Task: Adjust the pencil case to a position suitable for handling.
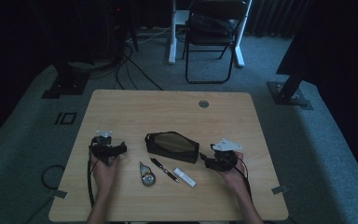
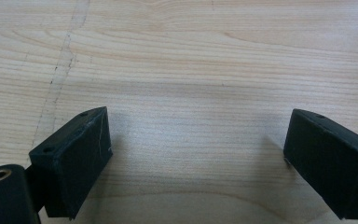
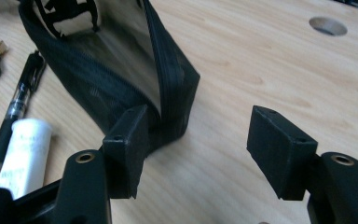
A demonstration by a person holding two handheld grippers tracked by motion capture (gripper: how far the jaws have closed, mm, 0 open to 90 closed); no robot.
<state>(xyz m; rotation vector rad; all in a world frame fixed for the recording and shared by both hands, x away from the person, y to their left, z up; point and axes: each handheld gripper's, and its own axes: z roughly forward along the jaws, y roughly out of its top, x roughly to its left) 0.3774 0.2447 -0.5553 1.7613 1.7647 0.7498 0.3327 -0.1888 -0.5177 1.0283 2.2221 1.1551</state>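
Observation:
A black zip pouch (image 1: 172,146) lies open in the middle of the wooden table (image 1: 168,107). In the right gripper view the pouch (image 3: 121,79) stands just ahead of the left jaw. My right gripper (image 1: 207,157) sits close to the pouch's right end; its jaws (image 3: 198,144) stand wide with only bare wood between them, so it is open. My left gripper (image 1: 119,150) rests at the table's left, apart from the pouch, and is open over bare wood (image 2: 196,154). In front of the pouch lie a black pen (image 1: 164,169), a white tube (image 1: 185,177) and a small metal-tipped tool (image 1: 146,175).
A round cable hole (image 1: 203,103) is at the table's far side. Behind the table stand a folding chair (image 1: 212,37) and a white desk leg (image 1: 172,32). Cables run over the carpet at the left (image 1: 121,65).

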